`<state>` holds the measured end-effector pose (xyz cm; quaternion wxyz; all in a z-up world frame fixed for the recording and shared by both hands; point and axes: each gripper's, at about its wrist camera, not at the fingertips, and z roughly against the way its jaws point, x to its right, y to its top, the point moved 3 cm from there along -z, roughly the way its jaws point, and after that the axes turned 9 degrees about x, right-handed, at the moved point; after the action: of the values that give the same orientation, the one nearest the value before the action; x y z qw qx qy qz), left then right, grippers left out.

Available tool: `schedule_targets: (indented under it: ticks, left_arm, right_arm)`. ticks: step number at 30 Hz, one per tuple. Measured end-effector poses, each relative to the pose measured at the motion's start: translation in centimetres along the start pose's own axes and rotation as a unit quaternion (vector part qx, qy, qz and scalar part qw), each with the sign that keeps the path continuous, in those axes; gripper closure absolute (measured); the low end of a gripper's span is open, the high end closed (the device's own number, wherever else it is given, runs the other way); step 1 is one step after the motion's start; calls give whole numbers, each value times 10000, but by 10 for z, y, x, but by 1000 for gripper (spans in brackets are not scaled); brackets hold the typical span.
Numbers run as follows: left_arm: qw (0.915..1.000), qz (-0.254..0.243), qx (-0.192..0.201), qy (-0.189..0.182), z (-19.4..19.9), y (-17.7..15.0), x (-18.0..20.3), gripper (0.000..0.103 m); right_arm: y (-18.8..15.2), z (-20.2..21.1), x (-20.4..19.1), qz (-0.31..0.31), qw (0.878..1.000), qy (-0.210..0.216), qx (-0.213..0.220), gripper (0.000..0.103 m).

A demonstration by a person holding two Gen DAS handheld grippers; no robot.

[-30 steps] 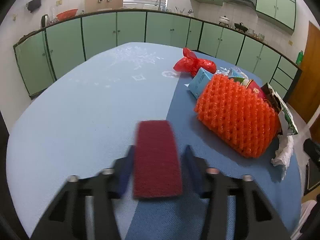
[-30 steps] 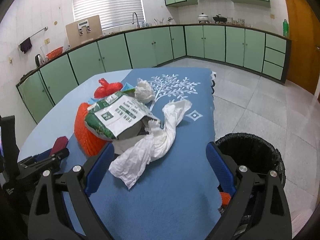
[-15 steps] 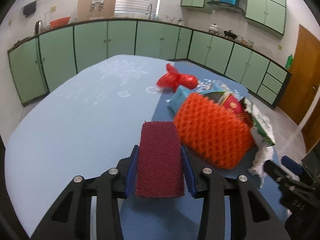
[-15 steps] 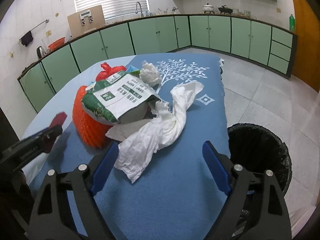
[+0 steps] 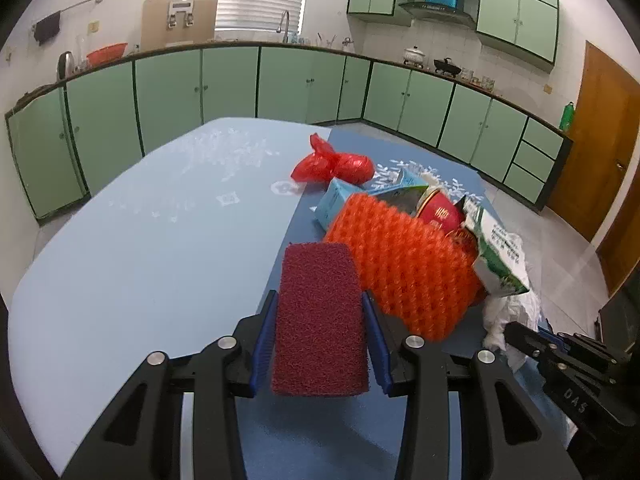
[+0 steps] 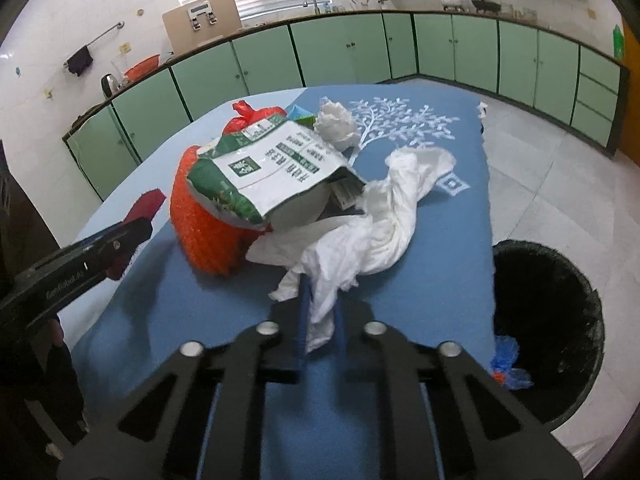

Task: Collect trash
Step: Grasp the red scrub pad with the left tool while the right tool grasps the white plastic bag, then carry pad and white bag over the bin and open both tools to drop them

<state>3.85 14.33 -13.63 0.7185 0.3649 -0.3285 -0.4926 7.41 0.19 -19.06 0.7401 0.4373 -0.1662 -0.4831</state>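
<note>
My left gripper (image 5: 320,312) is shut on a dark red scouring pad (image 5: 318,316), held just left of an orange foam net (image 5: 404,268). The trash pile on the blue table also holds a green-and-white bag (image 6: 276,164), a red tied plastic bag (image 5: 332,166), a light blue carton (image 5: 340,198) and a red cup (image 5: 440,214). My right gripper (image 6: 320,312) is shut on the near end of a long white crumpled tissue (image 6: 380,236). A white paper ball (image 6: 334,124) lies behind the bag.
A black bin (image 6: 548,320) with a dark liner stands on the floor at the table's right edge, some blue and orange trash (image 6: 506,360) at its rim. Green cabinets (image 5: 240,80) line the far walls. The table's left half (image 5: 140,240) is pale blue cloth.
My left gripper closed on the red pad and moved right, up to the orange net. My right gripper moved forward and closed on the white tissue's near end.
</note>
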Motion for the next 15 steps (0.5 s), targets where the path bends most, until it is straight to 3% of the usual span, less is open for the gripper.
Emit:
schedule_targets:
  ticks: [15]
  left_arm:
    - [9983,-67,430,-394,28,39,25,62]
  right_arm:
    - [49,56,16,118,9973,-44,729,99]
